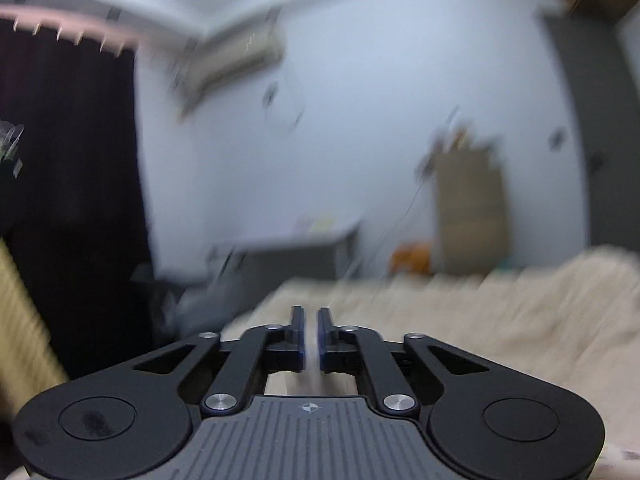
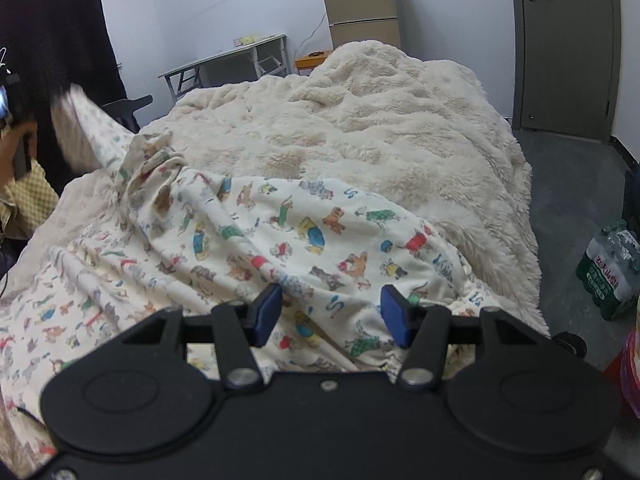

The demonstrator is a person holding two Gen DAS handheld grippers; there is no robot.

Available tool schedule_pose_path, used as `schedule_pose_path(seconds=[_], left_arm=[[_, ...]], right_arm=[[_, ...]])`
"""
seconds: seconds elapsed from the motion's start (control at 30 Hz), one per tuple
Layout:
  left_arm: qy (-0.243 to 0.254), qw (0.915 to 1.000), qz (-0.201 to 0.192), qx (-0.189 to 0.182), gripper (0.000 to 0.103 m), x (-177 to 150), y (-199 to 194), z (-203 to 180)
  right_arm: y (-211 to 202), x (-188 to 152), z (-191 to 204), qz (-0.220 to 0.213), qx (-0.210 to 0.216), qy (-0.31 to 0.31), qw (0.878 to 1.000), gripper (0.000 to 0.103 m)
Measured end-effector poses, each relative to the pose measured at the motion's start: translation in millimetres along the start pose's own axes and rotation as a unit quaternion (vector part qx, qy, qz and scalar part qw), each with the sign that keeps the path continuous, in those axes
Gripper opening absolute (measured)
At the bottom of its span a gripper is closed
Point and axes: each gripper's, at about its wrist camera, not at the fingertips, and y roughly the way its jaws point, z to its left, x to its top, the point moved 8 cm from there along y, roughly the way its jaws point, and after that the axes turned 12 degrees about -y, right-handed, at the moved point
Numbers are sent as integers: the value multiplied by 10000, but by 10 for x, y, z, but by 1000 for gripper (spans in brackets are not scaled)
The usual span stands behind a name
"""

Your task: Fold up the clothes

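Note:
A cream garment (image 2: 304, 240) printed with small coloured animals lies crumpled across the near part of a fluffy cream blanket (image 2: 380, 120). My right gripper (image 2: 332, 314) hovers just above it, open, and its blue pads (image 2: 267, 312) press on nothing. At the far left a corner of the garment (image 2: 80, 120) is lifted and blurred, close to a person's hand (image 2: 24, 136) in a yellow checked sleeve. In the blurred left wrist view my left gripper (image 1: 311, 320) is shut, pointing nearly level over the blanket (image 1: 480, 320). A thin pale strip of cloth (image 1: 312, 360) shows between its pads.
Beyond the bed stand a small fridge (image 2: 360, 4), a grey folding table (image 2: 224, 60) and an orange box (image 2: 312, 60). A grey door (image 2: 564, 40) is on the right. A pack of water bottles (image 2: 608, 268) sits on the floor beside the bed.

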Motion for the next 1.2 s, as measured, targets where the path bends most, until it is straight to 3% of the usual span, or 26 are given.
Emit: schedule_pose_path(seconds=[0.13, 0.2, 0.27, 0.3, 0.37, 0.4, 0.47, 0.57, 0.7, 0.77, 0.83, 0.93, 1.03, 1.13, 1.17, 1.2], left_arm=[[-531, 9952, 823, -56, 4, -469, 223, 374], [-703, 9898, 1175, -386, 14, -605, 256, 376], [-601, 9837, 1463, -861, 36, -681, 227, 244], [-493, 9808, 1567, -1050, 42, -696, 206, 157], [-148, 9677, 1911, -1638, 58, -755, 151, -146], [77, 9578, 2093, -1970, 61, -812, 111, -326], [627, 9319, 2425, -2623, 80, -1006, -26, -690], [1009, 9188, 2673, -2725, 80, -1267, -148, -858], [606, 8977, 3319, -2835, 80, -1563, -147, -1026], [464, 8914, 3382, -2981, 80, -1585, -94, -1133], [474, 8928, 3349, -2976, 81, -1585, -91, -1210], [443, 8988, 3256, -2902, 81, -1526, -159, -1278], [245, 8924, 3308, -3059, 82, -1400, -230, -1315], [-105, 8797, 3487, -3231, 82, -1316, -291, -1301], [-305, 8719, 3587, -3321, 83, -1284, -311, -1291], [-473, 8649, 3660, -3402, 83, -1252, -326, -1283]], right_arm=[[8, 67, -40, -35, 45, 73, 10000, 54], [19, 109, -73, -42, 40, 129, 9999, 54], [37, 145, -92, -36, 11, 162, 9999, 54], [46, 166, -95, -39, -3, 184, 9998, 55], [60, 204, -68, -50, 42, 197, 9998, 55], [64, 232, -40, -67, 70, 192, 9998, 55], [68, 300, 49, -114, 175, 165, 9996, 56], [92, 454, 281, -113, 206, -90, 9997, 61], [183, 757, 701, -56, 316, -562, 9979, 61], [253, 951, 914, -60, 507, -619, 9968, 61], [338, 1166, 1141, -73, 688, -672, 9953, 61], [559, 1491, 1445, 29, 619, -760, 9952, 61], [844, 1676, 1660, 238, 367, -860, 9953, 59], [1138, 1653, 1802, 603, 142, -1048, 9926, 48], [1285, 1600, 1858, 814, 1, -1156, 9900, 31], [1359, 1563, 1892, 913, -92, -1244, 9880, 6]])
